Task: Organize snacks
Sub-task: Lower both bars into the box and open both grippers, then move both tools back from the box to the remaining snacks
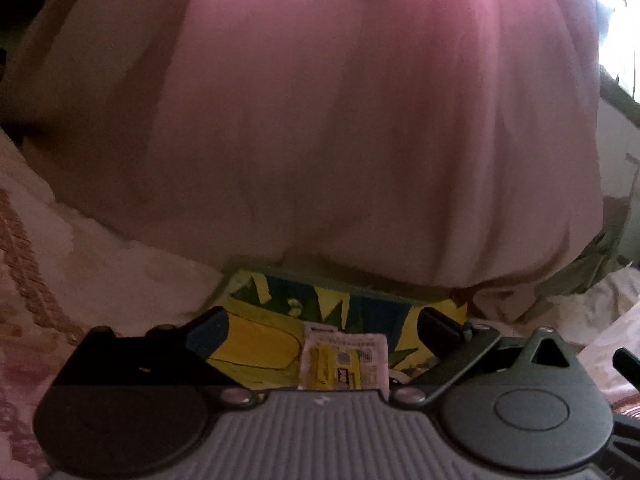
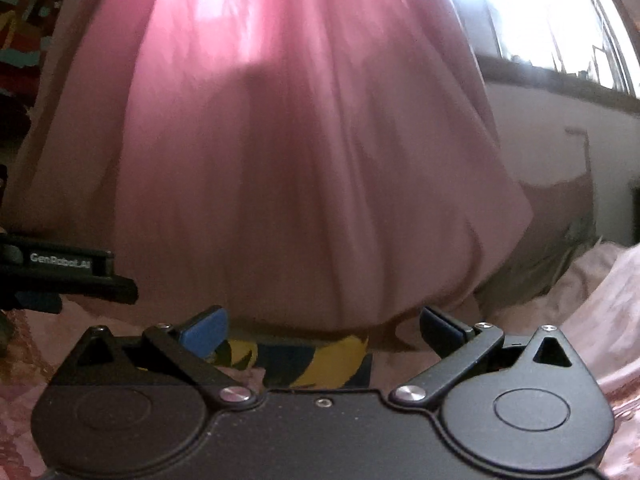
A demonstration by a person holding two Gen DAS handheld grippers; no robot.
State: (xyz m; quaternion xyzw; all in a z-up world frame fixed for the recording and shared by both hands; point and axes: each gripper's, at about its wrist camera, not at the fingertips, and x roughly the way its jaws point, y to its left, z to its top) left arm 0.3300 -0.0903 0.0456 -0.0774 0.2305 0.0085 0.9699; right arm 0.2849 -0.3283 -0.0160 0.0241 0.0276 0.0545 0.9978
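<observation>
A flat snack packet [image 1: 320, 320] printed in yellow, blue and green, with a white label, lies on the pale bedding between the wide-spread fingers of my left gripper [image 1: 324, 328]. The fingers stand either side of it without pressing it. My right gripper [image 2: 324, 328] is open too, and the same yellow-and-blue packet [image 2: 316, 356] shows low between its blue-padded fingers [image 2: 204, 336]. The left gripper's body [image 2: 60, 272] shows at the left edge of the right wrist view.
A pink curtain [image 1: 360, 120] hangs close in front and fills most of both views. Pink patterned bedding [image 1: 48, 280] lies below. A bright window [image 2: 552, 16] and its sill are at upper right. Olive cloth [image 2: 540, 264] lies at the curtain's foot.
</observation>
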